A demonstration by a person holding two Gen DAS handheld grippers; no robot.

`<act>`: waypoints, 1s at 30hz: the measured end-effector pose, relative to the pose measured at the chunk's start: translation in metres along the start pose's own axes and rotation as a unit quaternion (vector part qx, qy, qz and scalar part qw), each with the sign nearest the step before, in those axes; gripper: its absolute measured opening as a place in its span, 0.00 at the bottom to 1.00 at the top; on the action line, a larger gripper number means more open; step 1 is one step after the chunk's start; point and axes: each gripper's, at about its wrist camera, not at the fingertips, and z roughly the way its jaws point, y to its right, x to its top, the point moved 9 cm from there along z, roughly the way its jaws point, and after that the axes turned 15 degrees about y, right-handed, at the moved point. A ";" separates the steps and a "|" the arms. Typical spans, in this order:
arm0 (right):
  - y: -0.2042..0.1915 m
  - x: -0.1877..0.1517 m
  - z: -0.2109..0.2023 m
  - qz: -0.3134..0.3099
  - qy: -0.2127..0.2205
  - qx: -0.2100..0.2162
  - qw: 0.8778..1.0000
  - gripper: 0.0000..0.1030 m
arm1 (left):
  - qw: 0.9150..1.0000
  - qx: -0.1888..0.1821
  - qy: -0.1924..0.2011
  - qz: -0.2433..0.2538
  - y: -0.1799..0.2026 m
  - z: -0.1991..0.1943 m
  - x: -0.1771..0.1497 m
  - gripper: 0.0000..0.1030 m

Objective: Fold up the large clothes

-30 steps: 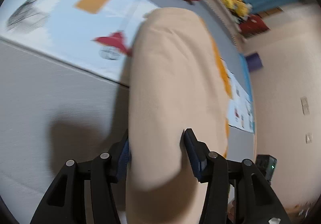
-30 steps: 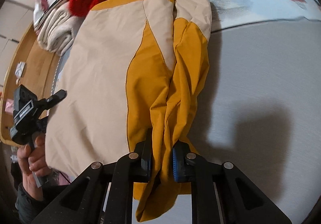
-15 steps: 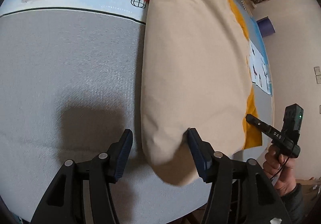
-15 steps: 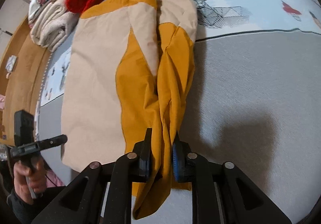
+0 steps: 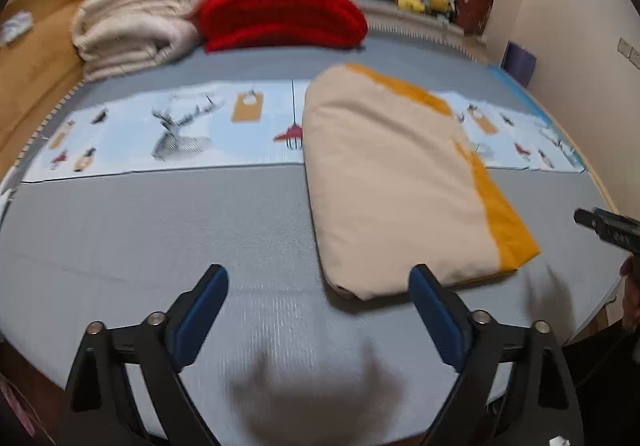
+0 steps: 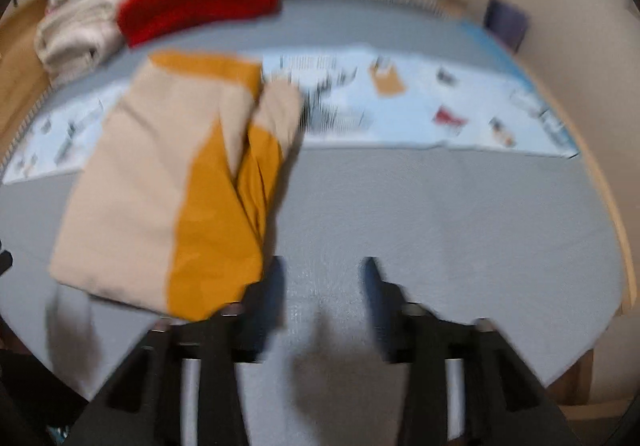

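Garment [image 5: 394, 186] folded flat, cream over mustard, both tongs [image 5: 318, 298] [image 6: 324, 286] just-spread, wide, empty.

- The left gripper [image 5: 318, 304] has let go of the beige-and-orange garment [image 5: 396, 182]; its jaws have just opened wide, nothing between them.
- The right gripper [image 6: 322, 292] likewise released the garment's orange fold, jaws just opened.
- Both pulled back; the garment lies ahead.
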 end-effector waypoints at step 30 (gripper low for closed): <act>-0.084 -0.076 -0.161 -0.020 0.090 0.020 0.996 0.86 | 0.999 0.003 0.032 0.005 0.095 -0.079 -0.048 0.93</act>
